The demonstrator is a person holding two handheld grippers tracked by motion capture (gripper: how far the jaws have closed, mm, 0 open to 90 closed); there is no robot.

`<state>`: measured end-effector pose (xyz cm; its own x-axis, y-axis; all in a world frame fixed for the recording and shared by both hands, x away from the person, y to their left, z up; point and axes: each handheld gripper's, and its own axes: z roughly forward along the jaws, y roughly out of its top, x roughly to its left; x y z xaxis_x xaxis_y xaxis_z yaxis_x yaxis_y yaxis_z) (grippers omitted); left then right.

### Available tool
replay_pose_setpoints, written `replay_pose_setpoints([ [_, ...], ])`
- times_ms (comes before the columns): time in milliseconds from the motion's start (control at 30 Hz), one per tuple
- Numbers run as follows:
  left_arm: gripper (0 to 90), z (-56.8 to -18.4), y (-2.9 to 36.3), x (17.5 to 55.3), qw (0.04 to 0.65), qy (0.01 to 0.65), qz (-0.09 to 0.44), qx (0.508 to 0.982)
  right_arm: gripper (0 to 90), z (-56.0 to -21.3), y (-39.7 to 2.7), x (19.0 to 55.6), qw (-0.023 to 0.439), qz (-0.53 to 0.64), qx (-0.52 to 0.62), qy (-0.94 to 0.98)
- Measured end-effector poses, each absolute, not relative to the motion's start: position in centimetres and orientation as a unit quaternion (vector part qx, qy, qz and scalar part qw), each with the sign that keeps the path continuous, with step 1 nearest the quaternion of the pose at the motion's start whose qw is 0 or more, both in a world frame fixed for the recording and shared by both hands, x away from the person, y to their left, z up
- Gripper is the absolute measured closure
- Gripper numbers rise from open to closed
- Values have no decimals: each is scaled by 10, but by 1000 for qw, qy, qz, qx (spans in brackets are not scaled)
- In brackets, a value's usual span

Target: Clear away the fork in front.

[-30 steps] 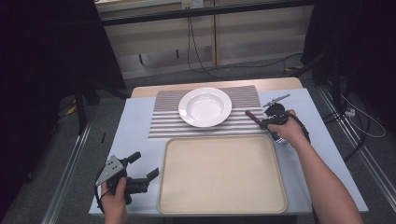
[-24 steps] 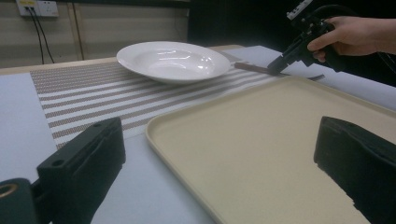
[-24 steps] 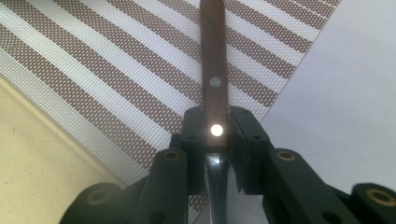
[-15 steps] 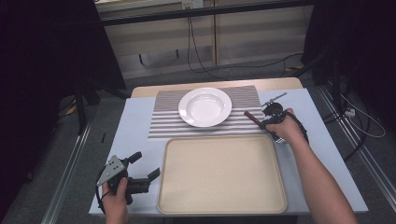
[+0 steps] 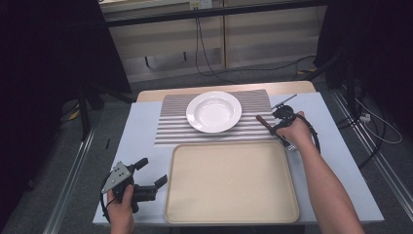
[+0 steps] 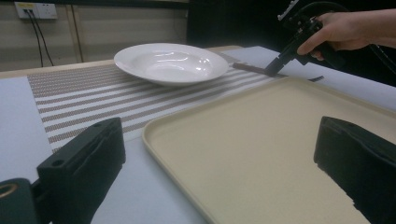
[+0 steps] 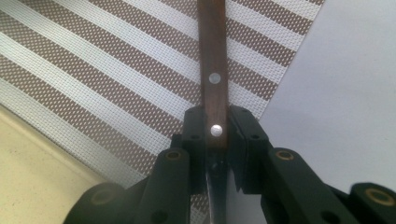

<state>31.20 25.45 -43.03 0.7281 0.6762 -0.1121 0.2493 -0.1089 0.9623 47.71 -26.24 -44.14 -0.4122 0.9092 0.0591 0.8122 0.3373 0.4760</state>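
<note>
The right hand-held gripper (image 7: 215, 135) clamps a wooden knife handle (image 7: 213, 70) lying over the striped placemat (image 5: 175, 129) edge, at 3 o'clock from the white plate (image 5: 214, 111). The left hand-held gripper (image 5: 151, 175) rests wide open at 9 o'clock of the beige tray (image 5: 231, 181).

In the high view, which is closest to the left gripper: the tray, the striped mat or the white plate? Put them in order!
From the left gripper, low left:
1. Tray, just beside it.
2. Striped mat, beyond the tray's far edge.
3. White plate, on the mat, farthest back.
</note>
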Motion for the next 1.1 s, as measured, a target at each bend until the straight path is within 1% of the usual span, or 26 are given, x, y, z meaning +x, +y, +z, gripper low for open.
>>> replay_pose_setpoints([
  [67, 22, -430, 255, 312, 587, 320, 184, 721, 777, -442, -264, 476, 109, 230, 534, 806],
  [300, 22, -430, 255, 312, 587, 322, 184, 720, 783, -442, -258, 474, 132, 219, 525, 812],
  [400, 22, -430, 254, 312, 586, 322, 182, 720, 784, -444, -261, 469, 141, 237, 518, 810],
  [567, 22, -429, 253, 313, 588, 327, 185, 716, 784, -444, -265, 467, 140, 255, 517, 805],
  [633, 22, -431, 252, 314, 584, 323, 183, 722, 784, -442, -267, 467, 148, 269, 518, 799],
  [767, 22, -432, 253, 313, 587, 329, 182, 717, 785, -435, -272, 466, 155, 292, 517, 790],
  [933, 22, -431, 252, 311, 592, 328, 181, 713, 785, -419, -282, 460, 183, 321, 507, 779],
  [1100, 22, -432, 249, 312, 592, 328, 180, 713, 784, -406, -287, 452, 187, 354, 505, 765],
])
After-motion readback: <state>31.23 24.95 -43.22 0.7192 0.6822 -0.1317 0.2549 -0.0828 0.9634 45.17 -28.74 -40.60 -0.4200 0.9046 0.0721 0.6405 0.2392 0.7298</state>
